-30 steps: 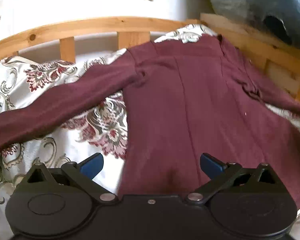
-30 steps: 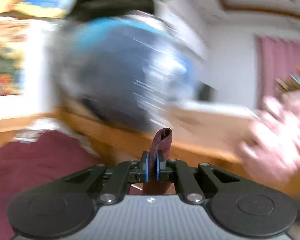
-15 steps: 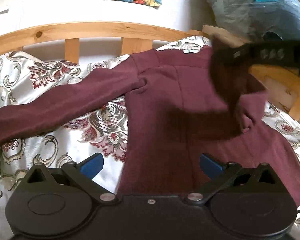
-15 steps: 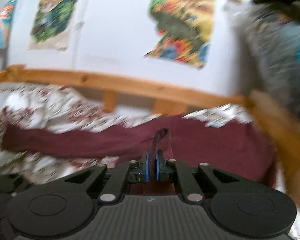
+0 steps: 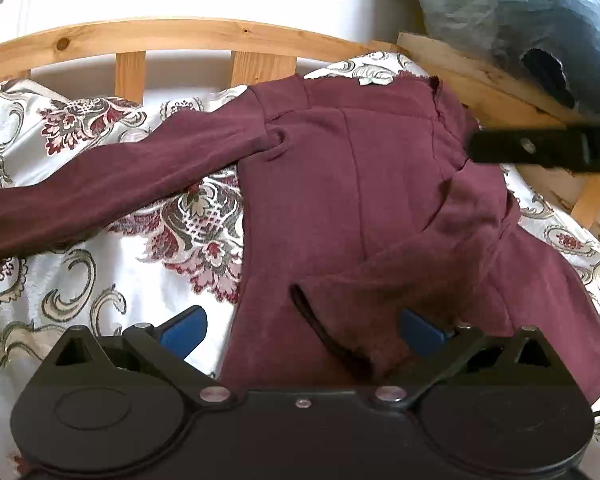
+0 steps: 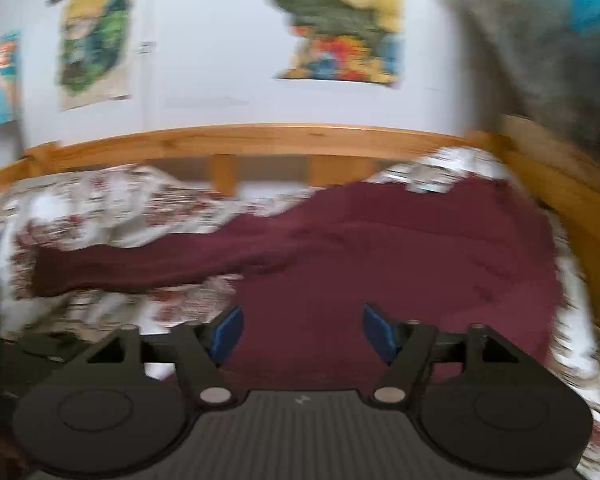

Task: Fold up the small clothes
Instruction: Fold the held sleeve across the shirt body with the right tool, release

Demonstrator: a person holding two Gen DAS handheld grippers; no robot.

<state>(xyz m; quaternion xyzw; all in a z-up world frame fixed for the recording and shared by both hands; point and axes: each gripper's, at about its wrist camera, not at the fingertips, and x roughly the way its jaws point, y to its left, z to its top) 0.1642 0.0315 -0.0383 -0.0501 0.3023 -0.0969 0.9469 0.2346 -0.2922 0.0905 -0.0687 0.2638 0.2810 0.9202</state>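
Observation:
A maroon long-sleeved top (image 5: 352, 184) lies flat on a floral bedspread (image 5: 100, 264). Its left sleeve (image 5: 112, 184) stretches out to the left. Its right sleeve (image 5: 432, 256) is folded in across the body, with the cuff (image 5: 324, 332) near my left gripper. My left gripper (image 5: 302, 330) is open and empty, low over the top's hem. My right gripper (image 6: 302, 334) is open and empty above the top (image 6: 400, 256); it shows as a dark bar at the right edge of the left wrist view (image 5: 540, 150). The right wrist view is blurred.
A wooden bed rail (image 5: 188, 36) runs along the back and down the right side (image 5: 512, 92). A dark bundle in clear plastic (image 5: 540, 20) sits on the right rail. Posters (image 6: 340, 20) hang on the white wall behind.
My right gripper carried the right sleeve in across the body, opened and let it go. The sleeve now lies folded over the top. My left gripper stayed open and barely moved.

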